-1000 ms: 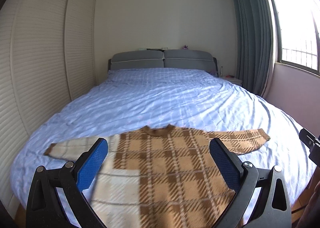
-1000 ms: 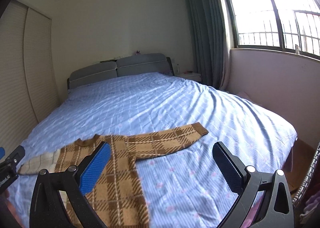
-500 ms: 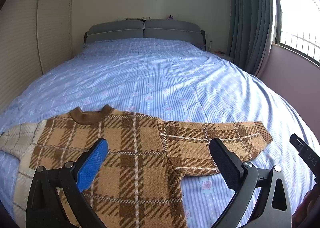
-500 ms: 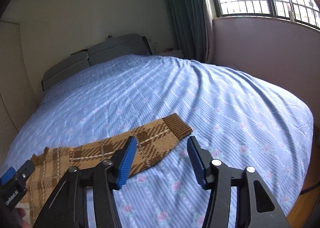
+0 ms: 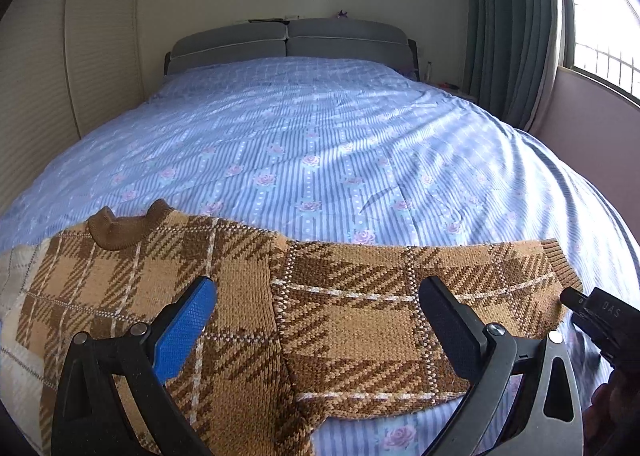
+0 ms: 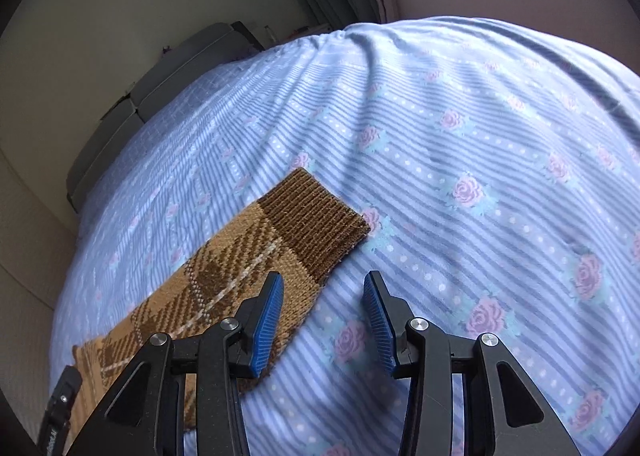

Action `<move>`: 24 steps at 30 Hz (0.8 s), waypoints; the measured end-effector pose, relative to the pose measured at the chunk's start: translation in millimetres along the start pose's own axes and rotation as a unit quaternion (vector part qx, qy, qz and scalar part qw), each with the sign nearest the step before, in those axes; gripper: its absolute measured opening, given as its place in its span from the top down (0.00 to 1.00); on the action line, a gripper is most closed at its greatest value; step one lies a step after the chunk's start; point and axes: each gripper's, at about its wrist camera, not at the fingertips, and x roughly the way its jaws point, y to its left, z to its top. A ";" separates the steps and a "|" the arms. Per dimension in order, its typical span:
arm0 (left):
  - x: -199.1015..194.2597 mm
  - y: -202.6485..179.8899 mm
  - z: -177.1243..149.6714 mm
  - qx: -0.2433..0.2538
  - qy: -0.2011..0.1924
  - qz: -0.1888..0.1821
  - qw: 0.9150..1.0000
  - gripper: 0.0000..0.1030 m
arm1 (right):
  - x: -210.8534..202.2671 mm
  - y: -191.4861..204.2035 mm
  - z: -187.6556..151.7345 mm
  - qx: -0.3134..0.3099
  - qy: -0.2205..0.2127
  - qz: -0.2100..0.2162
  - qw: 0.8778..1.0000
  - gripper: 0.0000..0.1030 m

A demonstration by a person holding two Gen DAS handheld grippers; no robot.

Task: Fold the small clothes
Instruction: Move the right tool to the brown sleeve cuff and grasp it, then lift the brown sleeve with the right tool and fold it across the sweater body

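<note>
Sweater: one (flat on bed) | left gripper released | right gripper released

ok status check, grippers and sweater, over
Left gripper open, over sweater body. Right gripper open, nothing held, near sleeve cuff. Sweater flat on bed, unfolded. Nothing in the way.

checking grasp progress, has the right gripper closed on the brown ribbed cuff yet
No, the right gripper is open, its jaws apart, short of the brown ribbed cuff.
</note>
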 end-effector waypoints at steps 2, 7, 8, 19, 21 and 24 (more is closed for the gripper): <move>2.9 -2.1 1.0 0.002 0.002 0.001 1.000 0.00 | 10.7 -0.2 2.3 -0.001 0.000 0.000 1.000 0.58; 3.6 4.2 2.8 0.004 0.006 0.005 1.000 0.00 | 22.8 2.2 13.1 0.004 -0.006 0.021 1.000 0.72; 3.5 8.1 4.0 0.002 0.006 0.006 1.000 0.00 | 22.2 0.2 14.9 0.018 -0.005 0.038 0.999 0.79; -28.6 95.0 19.5 -0.039 -0.003 0.037 0.999 0.00 | -50.2 80.2 18.8 -0.052 -0.082 0.093 0.991 0.84; -39.8 121.9 21.0 -0.047 -0.007 0.043 0.998 0.00 | -68.8 106.2 12.5 -0.079 -0.093 0.108 0.987 0.84; -58.1 166.9 22.2 -0.065 -0.018 0.052 0.996 0.00 | -93.8 160.3 -4.1 -0.126 -0.105 0.134 0.977 0.84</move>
